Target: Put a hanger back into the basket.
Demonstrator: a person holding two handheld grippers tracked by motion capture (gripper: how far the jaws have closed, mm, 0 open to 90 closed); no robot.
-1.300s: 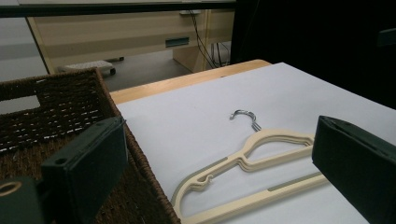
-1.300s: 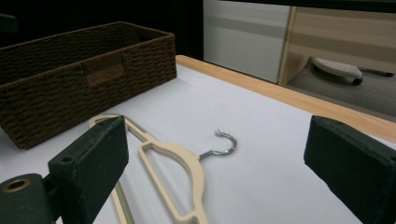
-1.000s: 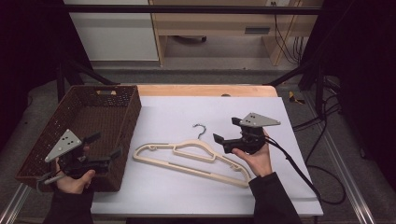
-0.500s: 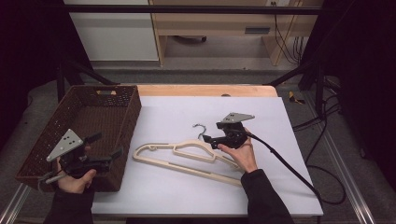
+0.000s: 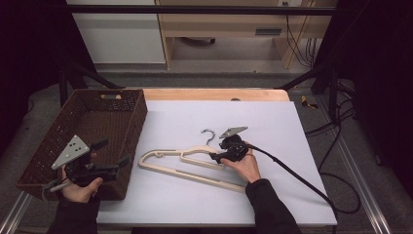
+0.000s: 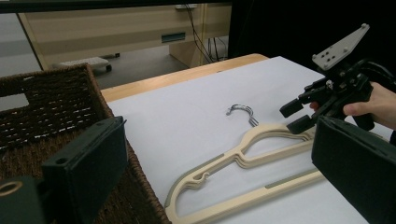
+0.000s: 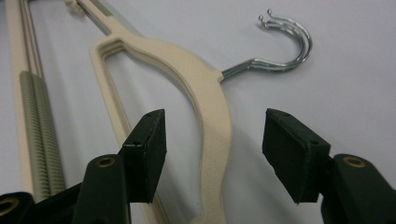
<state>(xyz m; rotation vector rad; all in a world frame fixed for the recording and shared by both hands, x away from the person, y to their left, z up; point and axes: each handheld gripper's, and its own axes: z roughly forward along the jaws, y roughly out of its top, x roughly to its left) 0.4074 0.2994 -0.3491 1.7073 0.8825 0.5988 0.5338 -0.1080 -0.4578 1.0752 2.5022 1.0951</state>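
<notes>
A stack of cream plastic hangers (image 5: 187, 165) (image 6: 243, 154) (image 7: 205, 88) with metal hooks (image 7: 285, 44) lies flat on the white table. My right gripper (image 5: 215, 157) (image 6: 295, 116) (image 7: 217, 140) is down on it beside the hook. Its jaws have just been closing and stand on either side of the hangers' curved shoulder, with a gap between each pad and the plastic. My left gripper (image 5: 116, 152) (image 6: 217, 140) hovers over the near right corner of the brown wicker basket (image 5: 48, 146), open with nothing in it.
The white table top (image 5: 272, 126) has free room to the right of and behind the hangers. The basket's wall (image 6: 46, 107) stands at the table's left edge. A black cable (image 5: 292, 170) trails from the right gripper over the near right of the table.
My right gripper has come down and to the left onto the hangers near the hook, and its jaws have narrowed. The left gripper and the hangers have stayed put.
</notes>
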